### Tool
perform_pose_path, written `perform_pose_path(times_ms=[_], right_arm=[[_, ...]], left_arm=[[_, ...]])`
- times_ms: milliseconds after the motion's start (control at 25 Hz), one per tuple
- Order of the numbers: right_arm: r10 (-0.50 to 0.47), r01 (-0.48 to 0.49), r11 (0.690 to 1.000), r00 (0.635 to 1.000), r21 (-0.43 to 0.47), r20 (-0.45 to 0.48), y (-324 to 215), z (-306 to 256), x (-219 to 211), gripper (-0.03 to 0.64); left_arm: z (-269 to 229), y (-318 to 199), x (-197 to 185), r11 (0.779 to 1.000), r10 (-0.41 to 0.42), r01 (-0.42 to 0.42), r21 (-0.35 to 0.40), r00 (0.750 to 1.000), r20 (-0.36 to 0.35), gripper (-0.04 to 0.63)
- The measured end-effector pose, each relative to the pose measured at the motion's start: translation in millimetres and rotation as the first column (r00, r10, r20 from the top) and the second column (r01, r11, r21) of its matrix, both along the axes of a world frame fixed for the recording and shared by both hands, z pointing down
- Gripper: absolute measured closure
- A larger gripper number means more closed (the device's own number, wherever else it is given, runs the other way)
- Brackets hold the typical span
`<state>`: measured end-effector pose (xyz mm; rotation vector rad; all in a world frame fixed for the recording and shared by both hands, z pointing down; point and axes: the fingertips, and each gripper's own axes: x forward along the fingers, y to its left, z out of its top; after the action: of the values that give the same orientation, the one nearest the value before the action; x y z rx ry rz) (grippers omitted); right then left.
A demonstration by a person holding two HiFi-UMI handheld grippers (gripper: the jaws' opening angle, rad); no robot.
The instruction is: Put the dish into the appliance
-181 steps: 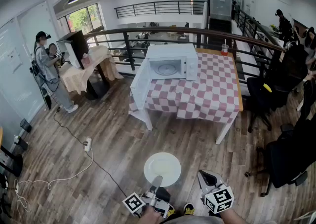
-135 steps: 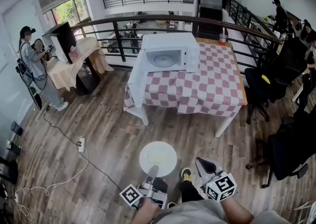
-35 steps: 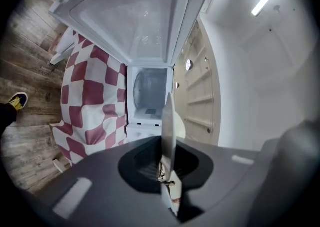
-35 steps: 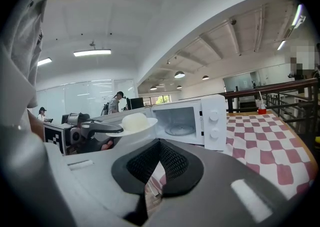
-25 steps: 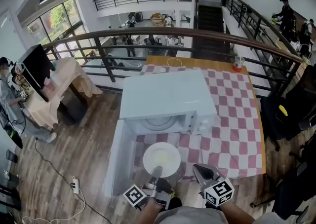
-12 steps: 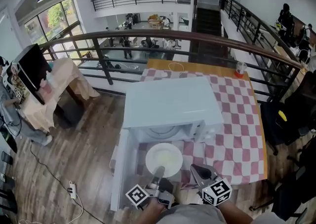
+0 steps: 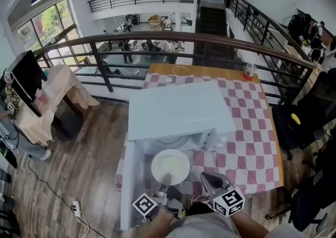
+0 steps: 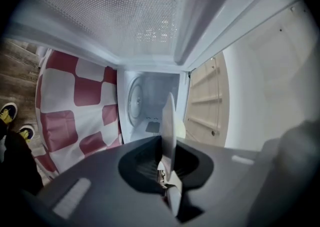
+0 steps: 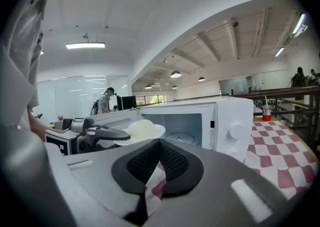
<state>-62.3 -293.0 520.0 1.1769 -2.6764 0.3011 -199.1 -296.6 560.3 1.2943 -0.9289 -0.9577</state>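
- table (image 7: 252, 127), red-and-white checked cloth over it; fills the middle of the head view; wooden floor round it
- microwave (image 7: 178, 108), white, on the table's near-left part; control knobs on the front at the right (image 9: 235, 131); cavity open towards the person
- microwave door (image 7: 127, 179) swung fully open, at 7 o'clock from the microwave body in the head view; its perforated window fills the top of the left gripper view (image 8: 115, 11)
- left gripper (image 7: 164, 182) at 6 o'clock from the dish; jaws clamped on the near rim of the dish, pads pressed on either face; in its own view (image 8: 167, 171) the rim runs edge-on between the jaws; pointing level into the cavity
- right gripper (image 7: 210, 179) at 4 o'clock from the dish, just beside the left one, not touching the dish; jaw tips together, nothing between them; only checked cloth shows below the tips in its own view (image 9: 159, 146)
- dish (image 7: 170, 166), white, round, held level (image 9: 144, 130); at 6 o'clock from the microwave, at the mouth of the cavity above the cloth; not yet on the turntable
- glass turntable (image 9: 177, 138) on the cavity floor, bare; straight ahead of the dish (image 8: 135, 103)
- cup (image 7: 249, 70) with a red drink, at 1 o'clock from the microwave near the table's far edge; well apart from both grippers
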Motion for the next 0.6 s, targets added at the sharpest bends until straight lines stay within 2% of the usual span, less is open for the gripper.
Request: perform_pose_path(times_ms=[440, 600], right_arm=[[-0.021, 0.021, 1.0, 1.0, 0.001, -0.009, -29, 9, -4, 0.618], [-0.021, 0.021, 1.0, 1.0, -0.015, -0.008, -47, 14, -2, 0.618]], left_arm=[[24, -39, -3, 1.0, -0.024, 0.024, -0.02, 1.0, -0.001, 0.568], [37, -62, -2, 0.997, -0.036, 0.037, -0.065, 0.999, 0.014, 0.568]])
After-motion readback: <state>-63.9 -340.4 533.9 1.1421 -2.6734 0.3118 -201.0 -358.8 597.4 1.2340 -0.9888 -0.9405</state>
